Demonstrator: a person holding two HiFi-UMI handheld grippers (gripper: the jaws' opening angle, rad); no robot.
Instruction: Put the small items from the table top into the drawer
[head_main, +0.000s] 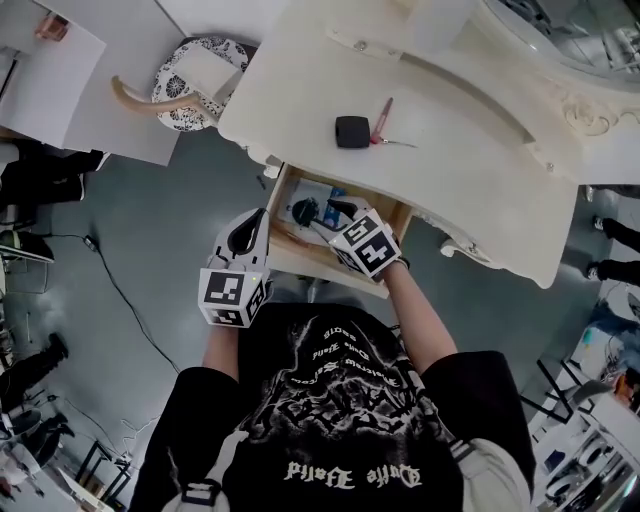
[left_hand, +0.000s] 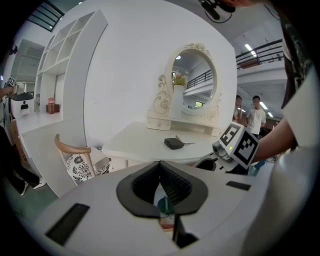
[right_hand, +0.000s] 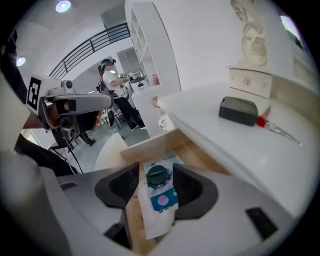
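Drawer (head_main: 310, 265) out, right tool (right_hand: 156, 172) spread over pouch (right_hand: 160, 200), left tool (left_hand: 160, 167) closed by front corner

Chair with patterned cushion (head_main: 176, 95) ahead and left of my left gripper (head_main: 255, 225). Black cable (head_main: 118, 290) on grey floor, off its left. Oval mirror (left_hand: 196, 82) well ahead of it; tall white shelving (left_hand: 70, 60) far left; two onlookers (left_hand: 248, 116) beyond, right.

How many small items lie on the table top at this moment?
2. A black case lies near the middle of the table; a red item lies right beside it. Others may be hidden outside the view.
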